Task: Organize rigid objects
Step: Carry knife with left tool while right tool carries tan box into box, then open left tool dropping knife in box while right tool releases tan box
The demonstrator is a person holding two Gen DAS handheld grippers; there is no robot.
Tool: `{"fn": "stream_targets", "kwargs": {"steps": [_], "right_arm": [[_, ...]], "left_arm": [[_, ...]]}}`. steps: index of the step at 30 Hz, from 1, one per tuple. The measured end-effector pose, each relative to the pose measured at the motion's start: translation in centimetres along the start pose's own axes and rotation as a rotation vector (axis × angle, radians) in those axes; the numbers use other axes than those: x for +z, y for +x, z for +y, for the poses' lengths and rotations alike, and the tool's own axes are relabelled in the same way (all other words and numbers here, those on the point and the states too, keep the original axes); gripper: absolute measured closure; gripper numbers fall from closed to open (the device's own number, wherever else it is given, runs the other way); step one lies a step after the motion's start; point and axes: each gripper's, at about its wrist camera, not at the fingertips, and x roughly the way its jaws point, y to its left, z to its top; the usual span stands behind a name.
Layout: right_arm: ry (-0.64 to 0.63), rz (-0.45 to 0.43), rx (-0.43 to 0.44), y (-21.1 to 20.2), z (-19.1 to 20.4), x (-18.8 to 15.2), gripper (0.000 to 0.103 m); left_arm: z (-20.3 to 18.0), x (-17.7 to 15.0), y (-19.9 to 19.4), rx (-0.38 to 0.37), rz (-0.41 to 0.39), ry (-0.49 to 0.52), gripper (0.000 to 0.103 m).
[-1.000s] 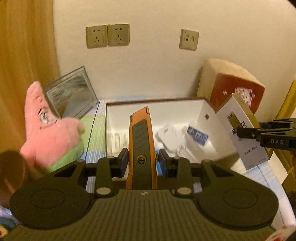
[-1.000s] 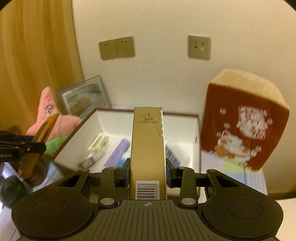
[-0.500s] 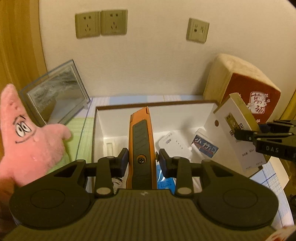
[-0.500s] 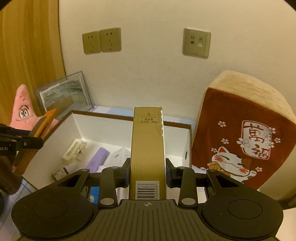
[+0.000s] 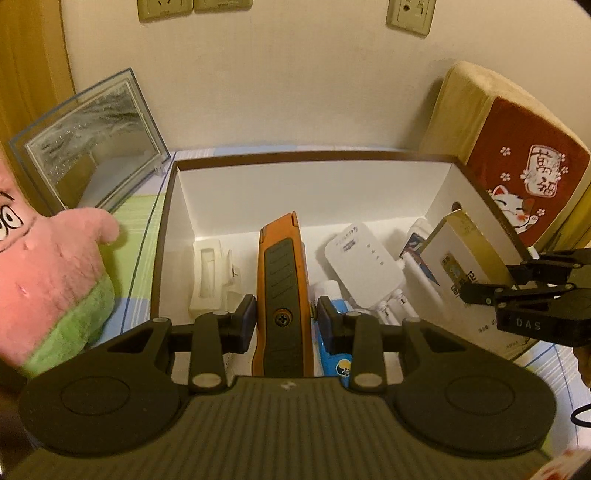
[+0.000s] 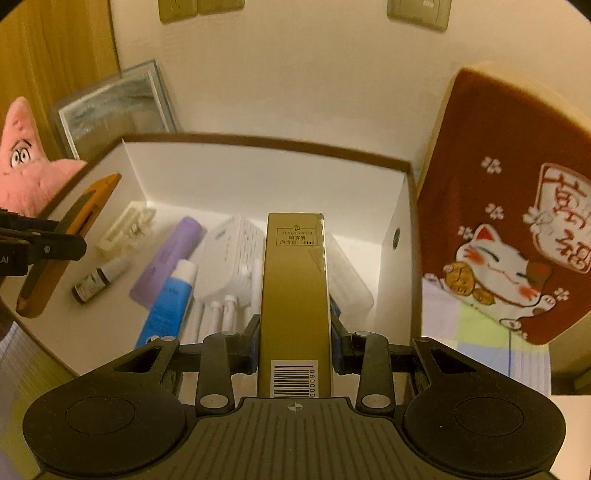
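My left gripper is shut on an orange and grey utility knife, held above the left half of the open white box. It also shows in the right wrist view. My right gripper is shut on a tall gold carton, held over the box's right half; the carton shows in the left wrist view. Inside the box lie a white adapter, a purple tube, a blue tube, a small dropper bottle and a white plastic holder.
A pink star plush stands left of the box. A framed picture leans on the wall behind it. A red lucky-cat cushion stands right of the box. The wall with sockets is close behind.
Both grippers have moved forward and down over the box with their objects held. The box interior now fills both views, and its contents show more clearly.
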Motion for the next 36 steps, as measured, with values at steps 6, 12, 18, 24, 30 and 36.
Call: {"fn": "stream_targets", "kwargs": {"steps": [6,12,18,24,30,36], "right_arm": [[0.007,0.011,0.0,0.8,0.2,0.2,0.07],[0.018,0.024,0.004,0.6,0.3,0.1,0.07],[0.03,0.025,0.011,0.2,0.4,-0.2,0.068],[0.05,0.011,0.021,-0.6,0.6,-0.6,0.062],[0.06,-0.037,0.027,-2.6,0.5,-0.7,0.043],[0.04,-0.048,0.044,-4.1,0.8,-0.9,0.036]], "left_arm": [[0.0,-0.4,1.4,0.004,0.027,0.001,0.073],[0.2,-0.6,2.3,0.01,0.047,-0.003,0.073],[0.4,-0.5,3.2,0.013,0.062,-0.003,0.073],[0.5,-0.6,4.2,0.016,0.075,0.017,0.072],[0.7,-0.8,2.9,0.012,0.064,0.027,0.061],[1.1,-0.9,1.1,0.016,0.053,0.023,0.055]]}}
